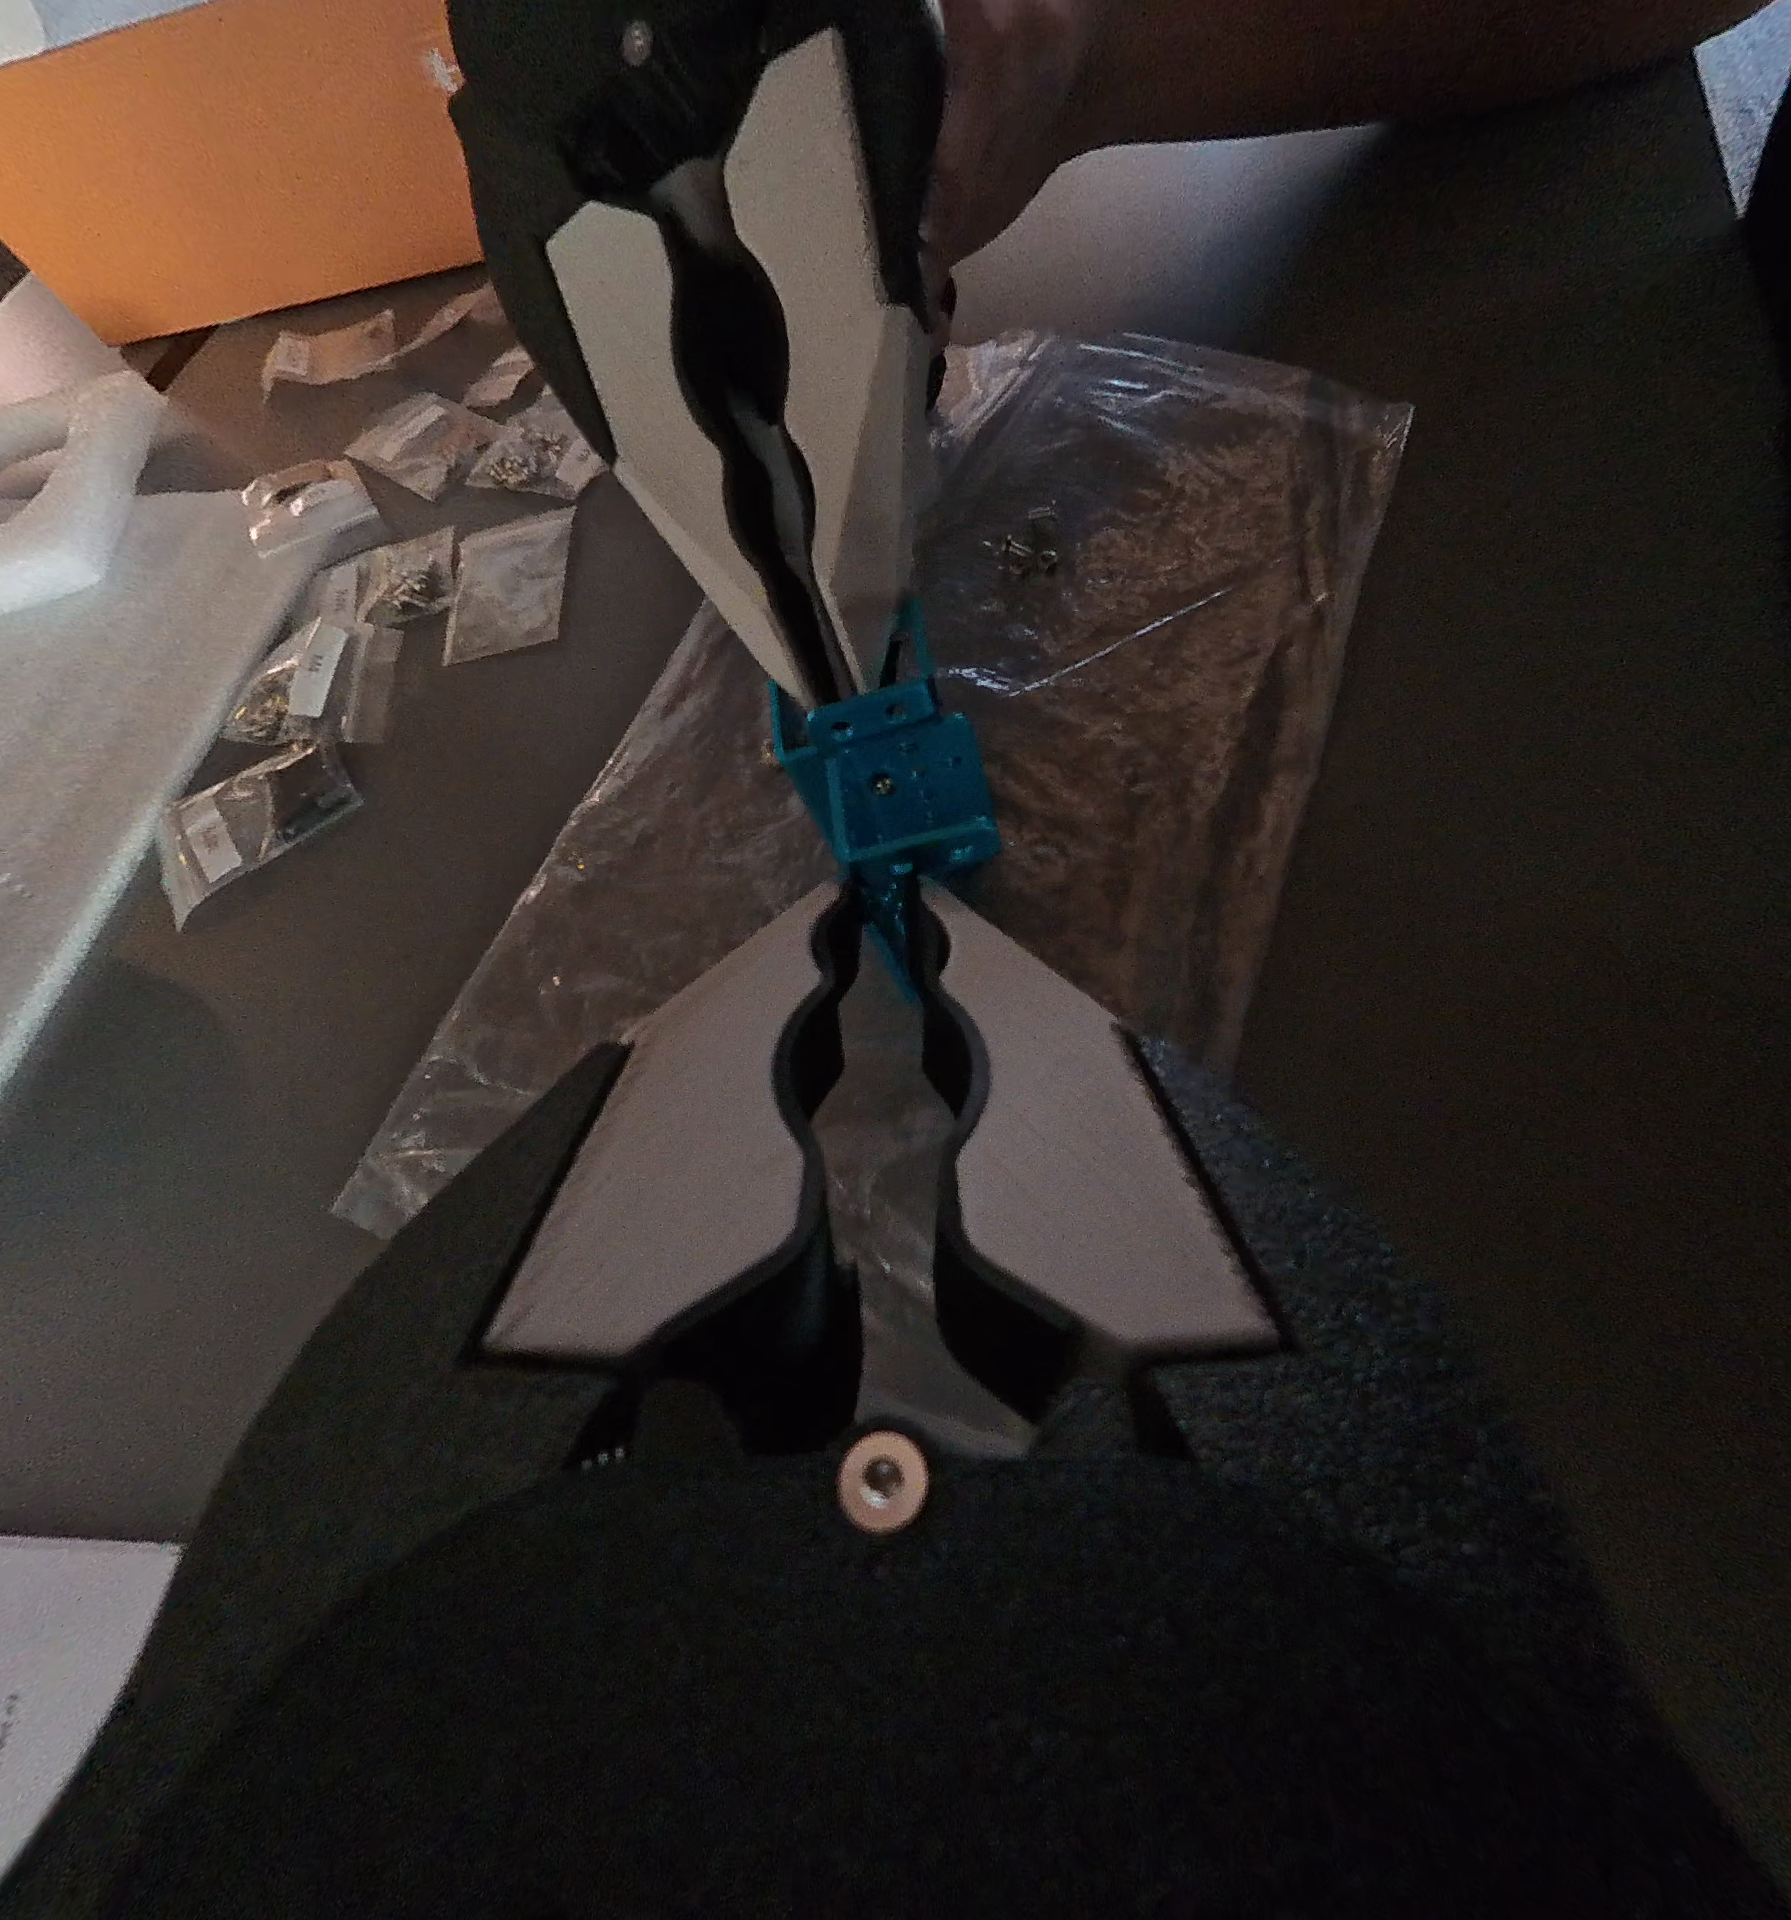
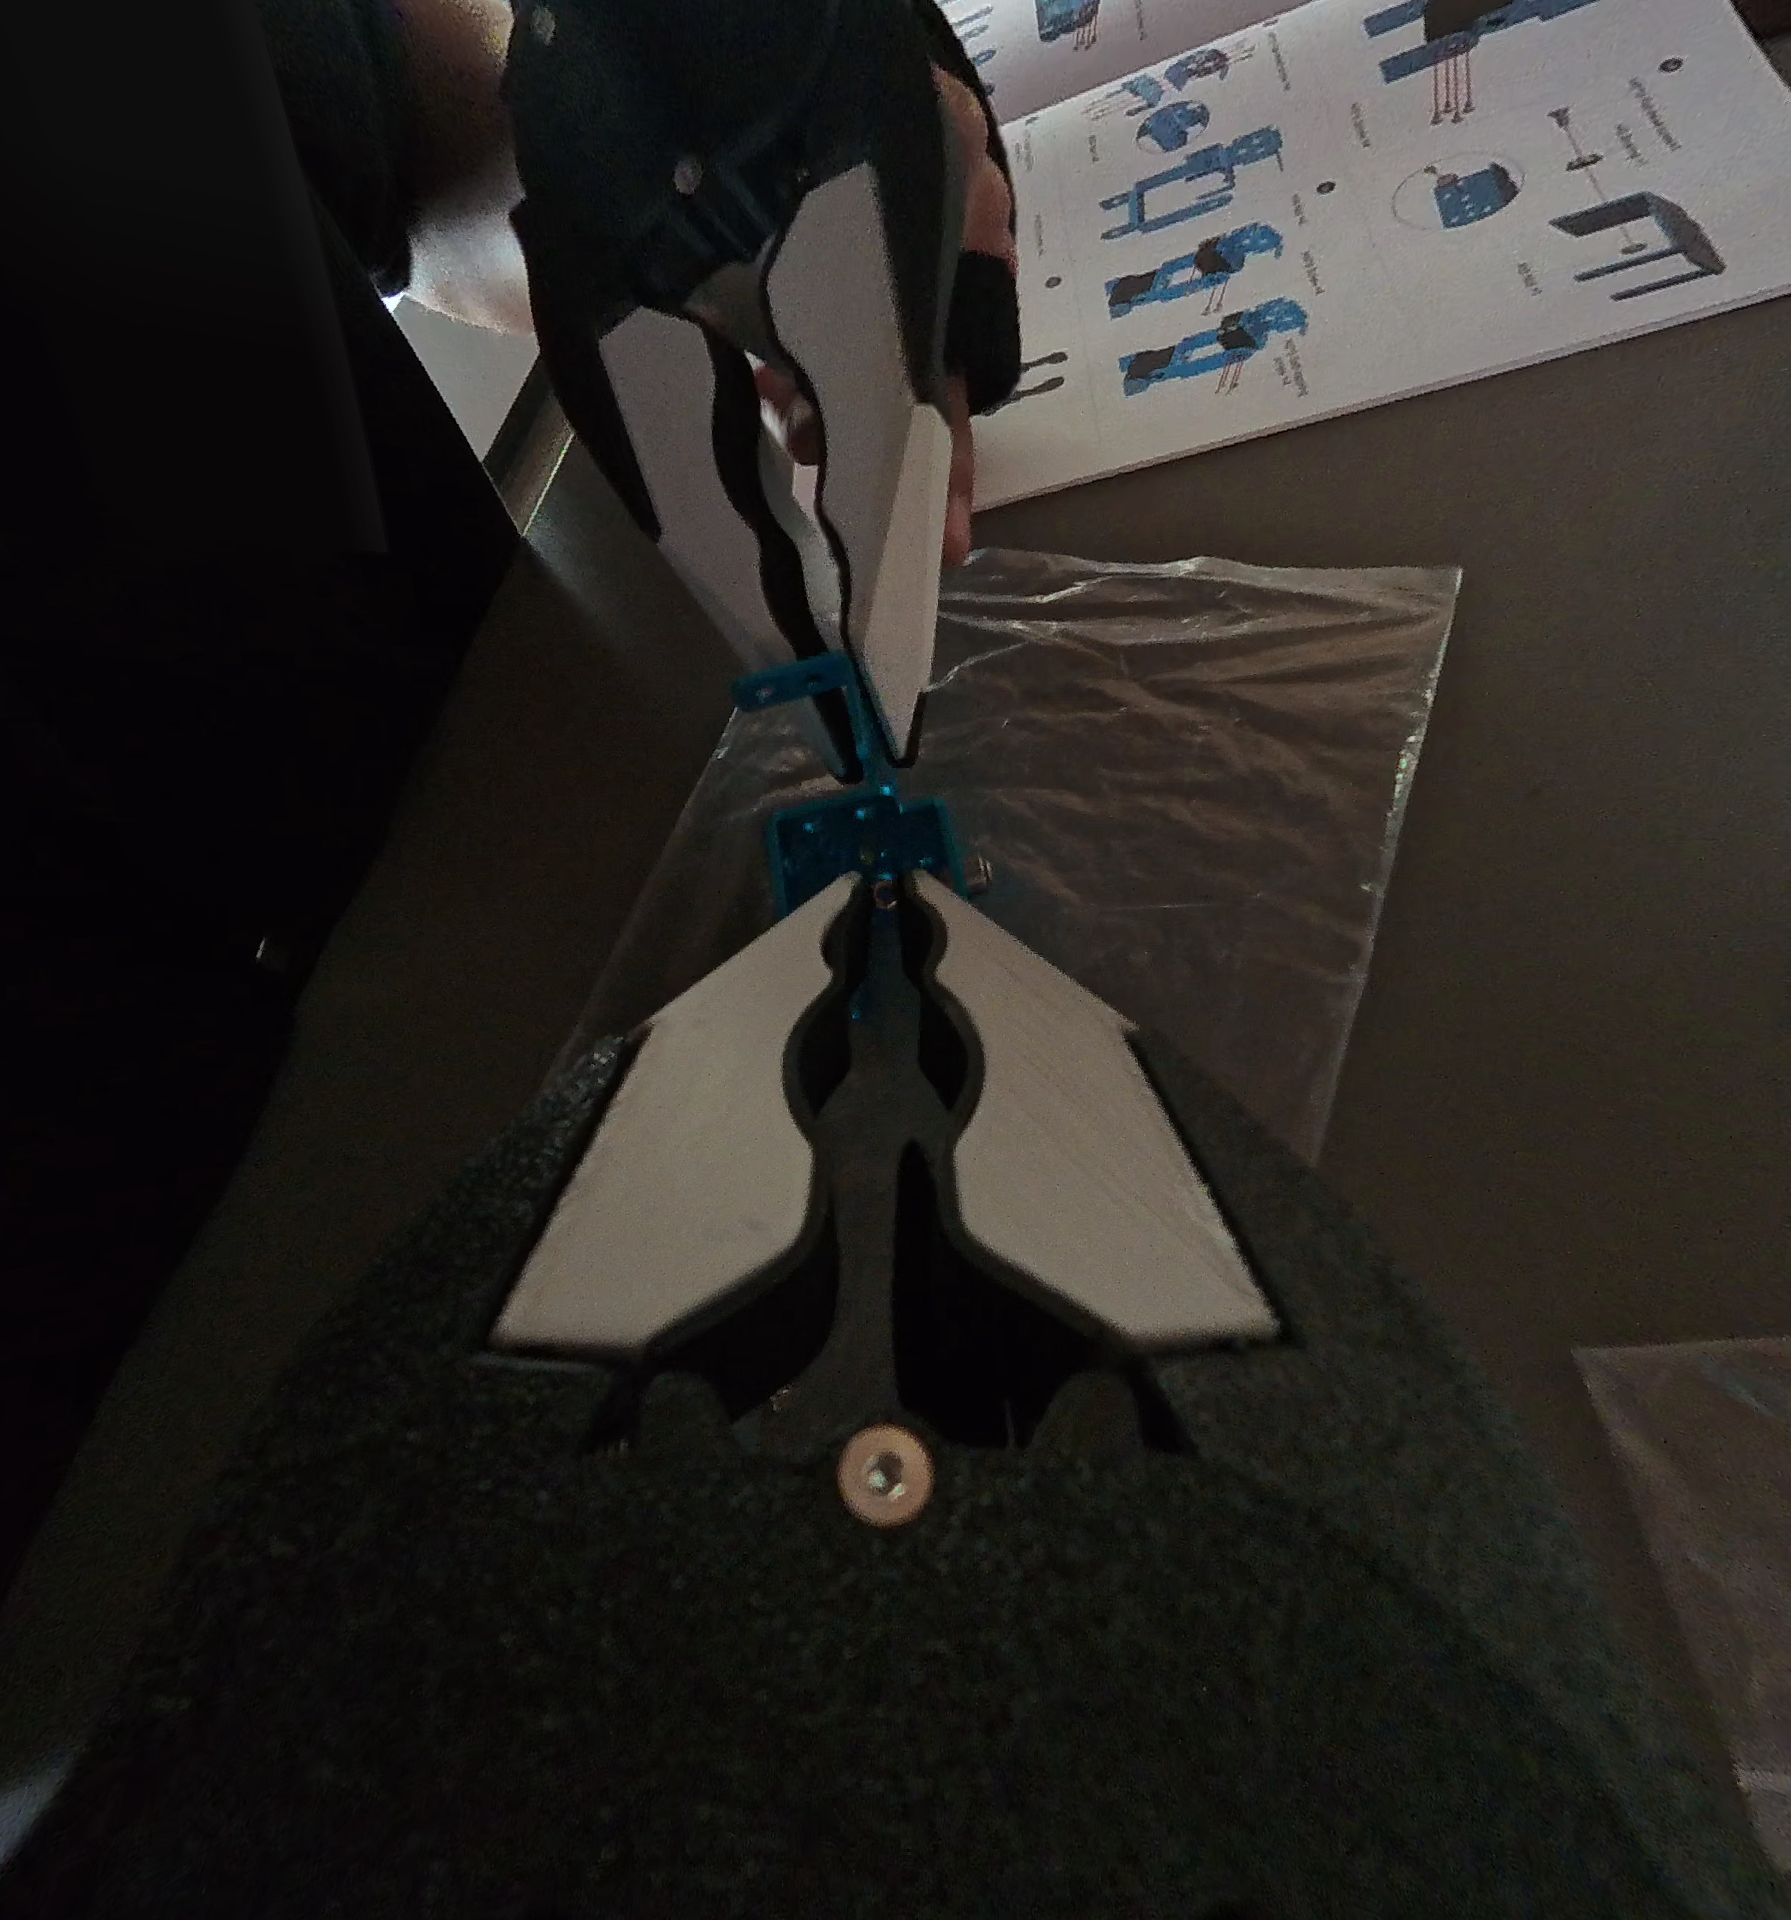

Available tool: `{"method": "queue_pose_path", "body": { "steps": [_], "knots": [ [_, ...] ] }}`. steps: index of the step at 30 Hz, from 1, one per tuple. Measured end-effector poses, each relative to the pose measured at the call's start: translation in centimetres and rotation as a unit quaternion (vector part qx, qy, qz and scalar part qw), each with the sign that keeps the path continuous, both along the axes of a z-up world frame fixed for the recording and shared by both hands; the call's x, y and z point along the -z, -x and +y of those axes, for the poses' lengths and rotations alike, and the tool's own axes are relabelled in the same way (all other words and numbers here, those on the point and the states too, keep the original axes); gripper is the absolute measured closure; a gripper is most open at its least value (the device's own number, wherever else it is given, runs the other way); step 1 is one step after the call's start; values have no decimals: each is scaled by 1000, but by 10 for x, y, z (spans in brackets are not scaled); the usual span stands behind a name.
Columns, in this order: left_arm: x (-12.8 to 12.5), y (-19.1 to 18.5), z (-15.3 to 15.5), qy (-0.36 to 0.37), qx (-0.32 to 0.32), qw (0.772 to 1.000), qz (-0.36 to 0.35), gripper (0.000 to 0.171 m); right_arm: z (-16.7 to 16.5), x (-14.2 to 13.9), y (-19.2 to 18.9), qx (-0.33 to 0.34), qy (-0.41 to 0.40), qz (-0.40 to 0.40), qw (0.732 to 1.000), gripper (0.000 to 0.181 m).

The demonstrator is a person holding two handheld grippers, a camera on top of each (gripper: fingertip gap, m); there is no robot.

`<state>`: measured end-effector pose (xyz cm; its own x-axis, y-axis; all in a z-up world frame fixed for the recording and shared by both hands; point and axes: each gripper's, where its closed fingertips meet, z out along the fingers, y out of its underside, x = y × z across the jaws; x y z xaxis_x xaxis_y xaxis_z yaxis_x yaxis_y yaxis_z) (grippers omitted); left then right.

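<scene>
The left claw (image 1: 886, 883) is pinching nearly closed, its white fingers clamping a thin blue flange that is sticking out from a small blue metal bracket assembly (image 1: 886, 774). The right claw (image 2: 883, 883) is closing in the same way on the opposite side of that blue piece, with its tips pressing on a blue plate between them and only a narrow slit showing. In each wrist view the other claw is reaching in from the top of the frame, so the two are meeting tip to tip with the bracket assembly hanging between them, lifted above the surface (image 1: 1493, 727). Beneath it a clear plastic bag (image 2: 1182, 748) is lying flat on the dark surface, and a few loose screws (image 1: 1026, 551) are resting on the bag. To the left in the left wrist view, many small clear packets of hardware (image 1: 403, 540) are lying scattered, some bearing white labels too blurred to read, beside a white foam sheet (image 1: 39, 644) and an orange cardboard box (image 1: 205, 177). In the right wrist view an open instruction sheet (image 2: 1390, 208) is lying farther back, showing blue part diagrams with small captions. A gloved hand (image 2: 974, 312) is gripping the far claw's body.
</scene>
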<state>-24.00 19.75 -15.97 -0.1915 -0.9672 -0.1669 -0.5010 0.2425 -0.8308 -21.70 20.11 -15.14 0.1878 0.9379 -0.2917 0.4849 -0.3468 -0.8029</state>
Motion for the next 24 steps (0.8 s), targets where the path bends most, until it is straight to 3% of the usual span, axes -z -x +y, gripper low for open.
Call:
{"method": "queue_pose_path", "body": {
  "steps": [17, 24],
  "knots": [
    [-3, -3, 6, 29, -13, 999, 3, 170, 9, -16, -19, 37, 15, 44, 998, 179],
    [3, -1, 4, 62, -20, 997, 33, 164, 9, -19, -34, 63, 10, 37, 997, 181]
  ]
}}
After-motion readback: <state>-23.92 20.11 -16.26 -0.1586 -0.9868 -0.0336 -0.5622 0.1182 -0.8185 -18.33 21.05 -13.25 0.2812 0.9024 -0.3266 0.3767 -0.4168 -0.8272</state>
